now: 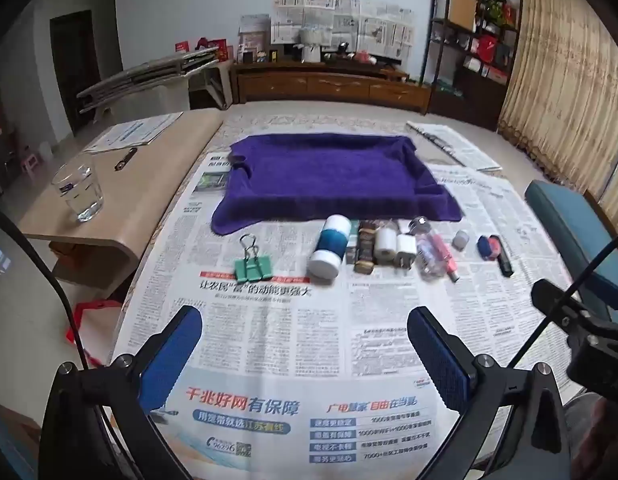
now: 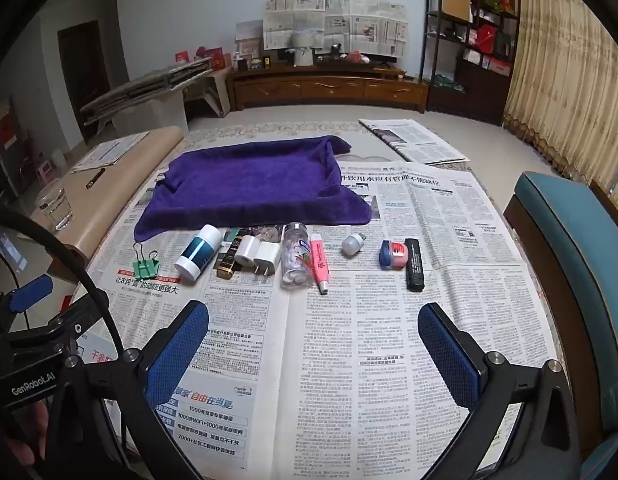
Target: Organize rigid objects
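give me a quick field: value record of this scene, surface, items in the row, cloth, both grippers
surface: newspaper sheets spread over a table
row, left to right: green binder clip, white and teal bottle, dark gold-trimmed box, white roll, white plug adapter, clear bottle, pink highlighter, small white bulb, blue and red jar, black marker
cloth: purple towel behind the row, nothing on it
left gripper: open, empty
right gripper: open, empty
side: glass of water on a wooden top
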Tool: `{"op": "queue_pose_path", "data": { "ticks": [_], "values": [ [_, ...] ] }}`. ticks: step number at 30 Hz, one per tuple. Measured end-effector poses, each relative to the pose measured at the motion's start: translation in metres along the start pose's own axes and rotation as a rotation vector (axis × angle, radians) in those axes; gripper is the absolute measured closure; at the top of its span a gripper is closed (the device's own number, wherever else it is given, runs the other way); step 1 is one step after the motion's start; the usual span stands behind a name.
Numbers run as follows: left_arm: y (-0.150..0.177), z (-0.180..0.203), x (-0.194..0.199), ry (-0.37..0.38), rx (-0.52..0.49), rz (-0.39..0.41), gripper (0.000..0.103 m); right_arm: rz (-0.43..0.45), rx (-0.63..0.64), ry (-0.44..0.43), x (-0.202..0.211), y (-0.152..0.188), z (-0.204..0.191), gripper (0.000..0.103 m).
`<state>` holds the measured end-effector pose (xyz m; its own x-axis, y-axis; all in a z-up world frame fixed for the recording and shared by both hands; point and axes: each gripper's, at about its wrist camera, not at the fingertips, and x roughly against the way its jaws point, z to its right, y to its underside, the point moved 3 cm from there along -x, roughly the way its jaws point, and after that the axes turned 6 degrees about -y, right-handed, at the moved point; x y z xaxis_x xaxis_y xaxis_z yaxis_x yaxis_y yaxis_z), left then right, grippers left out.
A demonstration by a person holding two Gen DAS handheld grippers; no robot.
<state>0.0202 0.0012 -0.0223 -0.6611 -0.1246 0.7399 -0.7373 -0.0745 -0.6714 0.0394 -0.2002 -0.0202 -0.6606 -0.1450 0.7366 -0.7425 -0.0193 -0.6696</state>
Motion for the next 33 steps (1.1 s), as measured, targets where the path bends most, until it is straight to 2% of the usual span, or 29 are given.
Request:
{"op": "queue_pose_path", "data": {
  "ticks": [4, 5, 12, 14, 33],
  "values": [
    [0.007, -0.004, 0.001, 0.017, 0.017, -0.025, 0.000, 0.007, -0.010, -0.003, 0.007, 0.001, 0.000, 0.000],
    [0.009, -0.005, 0.004, 0.014, 0.022, -0.020, 0.000, -0.025, -0.024, -0.019, 0.004, 0.002, 0.004, 0.000],
    [0.027, -0.016, 0.032, -0.011, 0.024, 0.008, 0.000, -0.009, -0.036, -0.022, 0.002, 0.002, 0.003, 0.000],
    [0.002, 0.006, 0.006, -0.003, -0.025, -0.037, 0.000, -0.001, -0.037, -0.025, 0.009, 0.002, 0.006, 0.000],
    [0.001, 0.008, 0.013, -0.007, -0.016, -0.032, 0.000, 0.000, -0.043, -0.026, 0.014, 0.002, 0.008, 0.000]
  ]
}}
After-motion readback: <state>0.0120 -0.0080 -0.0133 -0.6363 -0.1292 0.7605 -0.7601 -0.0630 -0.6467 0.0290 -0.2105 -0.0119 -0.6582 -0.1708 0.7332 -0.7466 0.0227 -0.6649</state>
